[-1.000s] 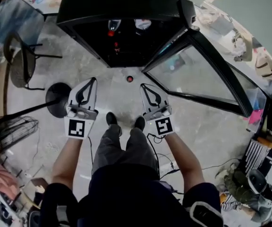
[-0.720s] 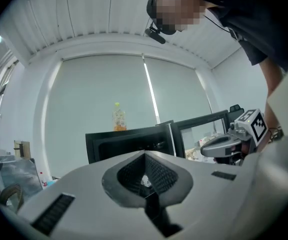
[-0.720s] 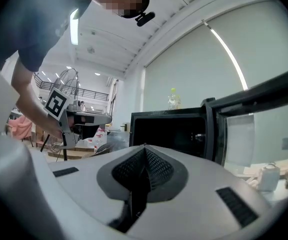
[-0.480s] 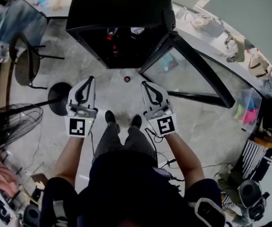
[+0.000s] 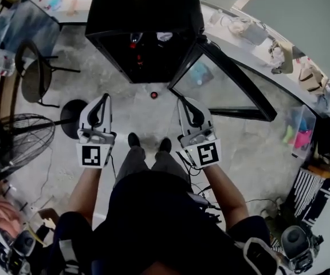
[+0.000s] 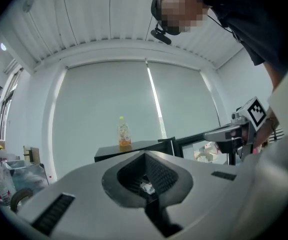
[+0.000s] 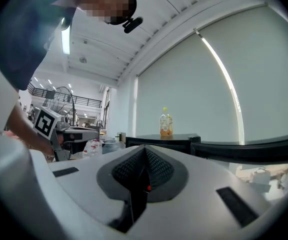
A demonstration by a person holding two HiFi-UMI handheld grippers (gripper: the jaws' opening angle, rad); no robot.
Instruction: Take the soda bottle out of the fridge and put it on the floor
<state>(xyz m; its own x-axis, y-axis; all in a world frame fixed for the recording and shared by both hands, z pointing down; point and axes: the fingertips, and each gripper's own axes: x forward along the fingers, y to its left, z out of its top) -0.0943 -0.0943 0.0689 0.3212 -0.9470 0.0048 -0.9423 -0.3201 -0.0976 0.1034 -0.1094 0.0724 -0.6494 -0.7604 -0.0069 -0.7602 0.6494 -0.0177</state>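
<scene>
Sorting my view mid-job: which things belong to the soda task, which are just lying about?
Job: fridge, its open glass door, red-capped bottle on the floor, likely the soda.
Lying about: fan, chair, orange drink bottle atop the fridge.

Smooth black fridge (image 5: 145, 7), clear glass door (image 5: 211, 85), mottled matt concrete floor (image 5: 148, 119).
At 6 o'clock, left gripper (image 5: 104, 98) and right gripper (image 5: 183, 102): smooth matt white plastic, ribbed dark pads (image 6: 160, 175).

Bare floor (image 5: 132, 110) open toward fridge (image 5: 145, 7) at 12 — glass door (image 5: 225, 85) swung out blocks 2, fan (image 5: 13, 148) & round stand base (image 5: 69, 114) crowd 9–10.
</scene>
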